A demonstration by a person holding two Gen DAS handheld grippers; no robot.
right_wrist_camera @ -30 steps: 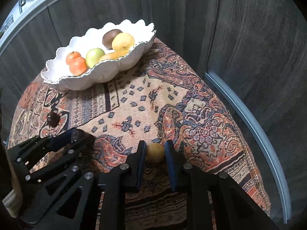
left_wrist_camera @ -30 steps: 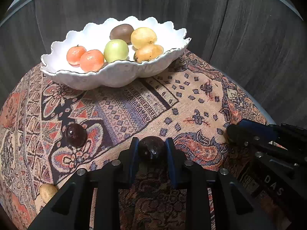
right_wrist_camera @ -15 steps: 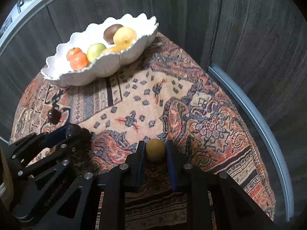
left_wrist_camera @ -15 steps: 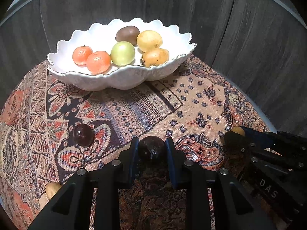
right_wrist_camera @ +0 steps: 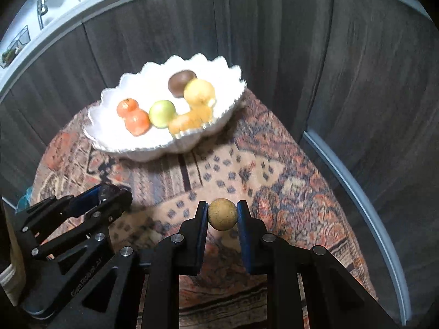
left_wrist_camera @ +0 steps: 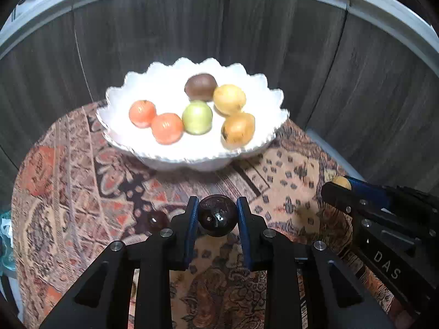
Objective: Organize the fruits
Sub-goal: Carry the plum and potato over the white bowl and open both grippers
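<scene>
The bowl (left_wrist_camera: 192, 148) sits on the desk (left_wrist_camera: 288, 181) toward its far side, with paneling (left_wrist_camera: 137, 41) behind it. Six fruits lie in the bowl. In front of the bowl, to the left, another fruit (left_wrist_camera: 157, 220) lies on the desk. The left claw (left_wrist_camera: 217, 215) and right claw (right_wrist_camera: 221, 213) hang in front of the bowl, each with a fruit between its fingers.

A home kitchen is suggested: behind the scalloped white fruit bowl (right_wrist_camera: 164, 137), dark wood-grain cabinet fronts (right_wrist_camera: 153, 41) are seen, topped by a pale counter (right_wrist_camera: 63, 16) where a tap (right_wrist_camera: 41, 11) is visible.
</scene>
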